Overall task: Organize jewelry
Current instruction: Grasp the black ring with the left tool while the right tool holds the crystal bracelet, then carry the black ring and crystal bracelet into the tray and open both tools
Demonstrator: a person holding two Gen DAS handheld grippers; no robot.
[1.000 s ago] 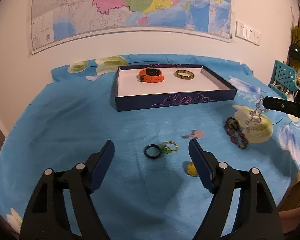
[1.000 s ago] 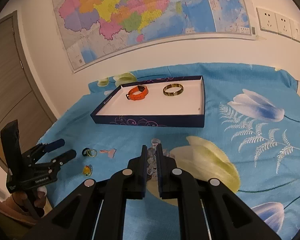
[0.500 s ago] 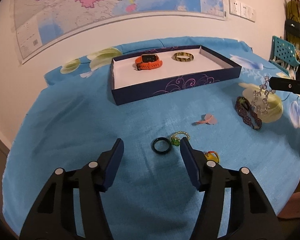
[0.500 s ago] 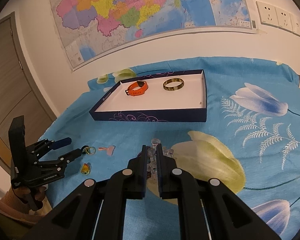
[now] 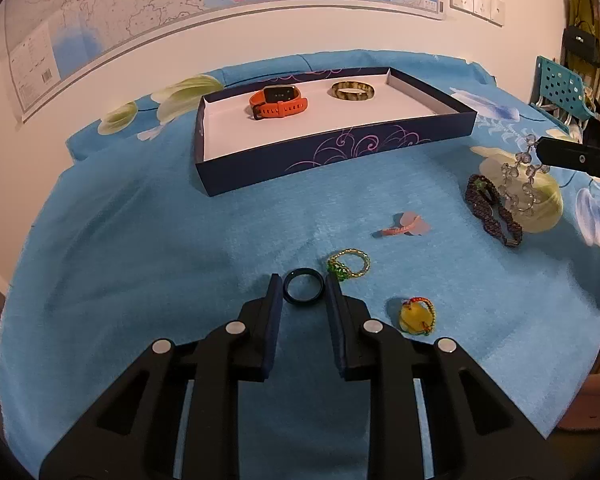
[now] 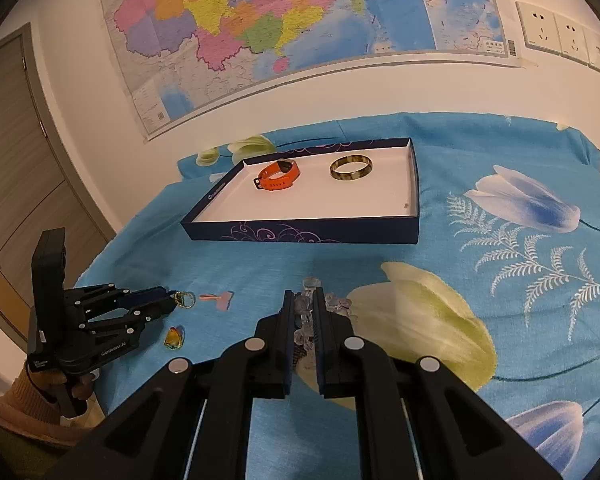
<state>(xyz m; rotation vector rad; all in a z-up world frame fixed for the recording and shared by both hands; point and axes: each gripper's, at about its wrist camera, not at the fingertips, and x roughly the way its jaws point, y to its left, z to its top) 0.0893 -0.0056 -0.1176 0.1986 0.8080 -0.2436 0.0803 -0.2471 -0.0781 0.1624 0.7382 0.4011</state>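
My left gripper (image 5: 303, 284) has its fingers closed in on either side of a dark ring (image 5: 303, 286) lying on the blue cloth; the ring sits right between the tips. My right gripper (image 6: 303, 300) is shut on a clear bead bracelet (image 6: 306, 318), which hangs from it above the cloth (image 5: 520, 184). A navy tray (image 5: 340, 152) at the back holds an orange watch (image 5: 278, 101) and a tortoiseshell bangle (image 5: 353, 91). A green bead ring (image 5: 348, 264), a yellow pendant (image 5: 416, 316), a pink hair clip (image 5: 404, 226) and a dark woven bracelet (image 5: 492, 208) lie loose.
The blue flowered cloth (image 6: 500, 280) covers the table up to a wall with a map (image 6: 300, 20). A door (image 6: 8, 160) stands at the left in the right wrist view. A teal chair (image 5: 560, 88) and hanging bags are at the right.
My left gripper moved forward and down to the dark ring and its fingers narrowed around it. My right gripper kept holding the bead bracelet, shifting little.
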